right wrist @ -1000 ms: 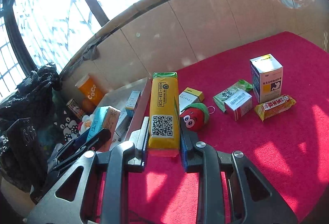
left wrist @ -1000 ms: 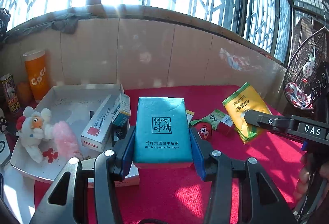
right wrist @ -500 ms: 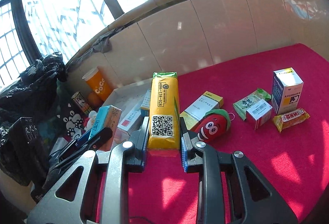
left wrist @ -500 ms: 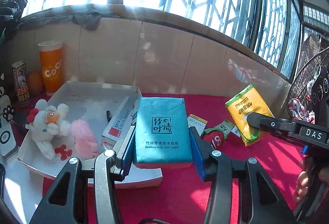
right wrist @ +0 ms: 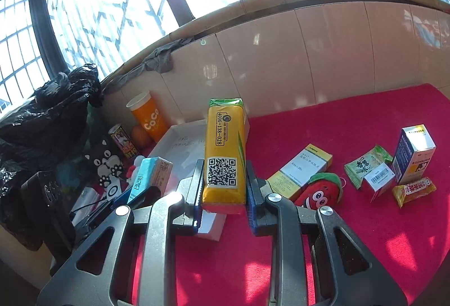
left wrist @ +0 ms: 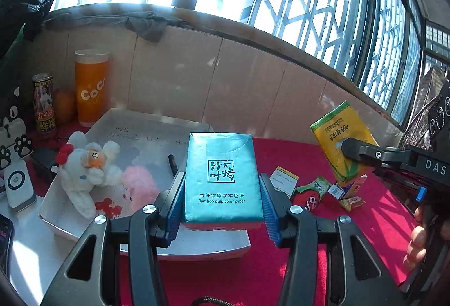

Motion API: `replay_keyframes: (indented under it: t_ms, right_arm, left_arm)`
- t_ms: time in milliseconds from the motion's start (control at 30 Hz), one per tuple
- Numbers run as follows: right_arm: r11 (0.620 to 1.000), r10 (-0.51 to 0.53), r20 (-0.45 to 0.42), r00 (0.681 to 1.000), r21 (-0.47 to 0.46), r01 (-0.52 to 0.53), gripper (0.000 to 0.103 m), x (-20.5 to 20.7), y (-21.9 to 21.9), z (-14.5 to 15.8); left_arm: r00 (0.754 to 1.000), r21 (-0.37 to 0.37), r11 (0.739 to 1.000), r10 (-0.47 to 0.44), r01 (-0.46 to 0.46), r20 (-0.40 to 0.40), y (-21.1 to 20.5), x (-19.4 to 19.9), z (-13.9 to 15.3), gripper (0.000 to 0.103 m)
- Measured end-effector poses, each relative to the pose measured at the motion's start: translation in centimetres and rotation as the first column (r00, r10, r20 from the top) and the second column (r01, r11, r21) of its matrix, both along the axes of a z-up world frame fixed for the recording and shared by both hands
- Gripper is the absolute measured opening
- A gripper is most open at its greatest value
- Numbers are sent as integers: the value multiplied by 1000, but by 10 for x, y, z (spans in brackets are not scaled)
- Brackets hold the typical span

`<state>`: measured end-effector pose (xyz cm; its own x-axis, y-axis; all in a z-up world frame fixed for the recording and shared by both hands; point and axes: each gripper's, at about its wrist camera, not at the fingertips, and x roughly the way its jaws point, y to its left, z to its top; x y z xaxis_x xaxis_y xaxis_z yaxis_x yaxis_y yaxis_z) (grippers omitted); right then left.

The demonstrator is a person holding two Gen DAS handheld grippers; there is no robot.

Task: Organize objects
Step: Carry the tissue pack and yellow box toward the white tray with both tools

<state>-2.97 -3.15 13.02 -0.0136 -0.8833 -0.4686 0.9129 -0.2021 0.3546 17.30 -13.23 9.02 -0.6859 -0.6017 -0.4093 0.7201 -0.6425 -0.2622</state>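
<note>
- Sunlit window grilles above a tan tiled wall; red cloth [right wrist: 351,235] spread over the table below.
- Left gripper [left wrist: 222,199]: jaws clamped on a teal tissue pack [left wrist: 222,176] marked "Bamboo pulp color paper", held above the near right corner of a white tray [left wrist: 157,131].
- Right gripper [right wrist: 225,190]: jaws clamped on a yellow tissue pack [right wrist: 225,148], QR code facing the camera, held up over the tray's right edge [right wrist: 182,134].
- Inside the tray, left wrist view: white plush toy [left wrist: 84,173] at 9 o'clock of the teal pack, pink fluffy item [left wrist: 139,185] just beside it, black pen [left wrist: 172,164] between pink item and pack.
- Behind the tray at 11 o'clock: orange CoCo cup [left wrist: 90,89], printed can [left wrist: 44,103] to its left.
- On the cloth, right wrist view, at 3 o'clock of the yellow pack: yellow-and-white medicine box [right wrist: 302,168], red strawberry plush [right wrist: 323,193] touching it, green sachet [right wrist: 365,165], small white barcode box [right wrist: 379,182], upright blue-and-white box [right wrist: 413,157], orange snack packet [right wrist: 413,190].
- Black plastic bag [right wrist: 50,114] at 9 o'clock, against the wall.
- Fingers of a hand [left wrist: 416,238] at 3 o'clock in the left wrist view.
</note>
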Motion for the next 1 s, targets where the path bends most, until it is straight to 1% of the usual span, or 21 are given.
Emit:
replay_keyframes:
  t_ms: [233, 467, 633, 800, 1000]
  right_arm:
    - [999, 33, -18, 999, 4, -33, 24, 13, -20, 6]
    - [998, 62, -43, 997, 13, -61, 24, 22, -42, 13]
    - [997, 78, -48, 996, 22, -77, 24, 26, -61, 16]
    - [996, 87, -61, 994, 37, -85, 24, 29, -77, 17]
    - [995, 88, -59, 994, 62, -84, 24, 25, -97, 14]
  left_arm:
    - [1000, 6, 1000, 24, -24, -10, -12, 11, 3, 50]
    - [999, -30, 998, 51, -51, 5, -33, 16, 24, 50]
    - [998, -41, 998, 54, -53, 18, -46, 13, 31, 50]
    - [997, -31, 998, 61, -59, 39, -61, 10, 33, 50]
    - [994, -16, 996, 89, -88, 63, -85, 10, 32, 50]
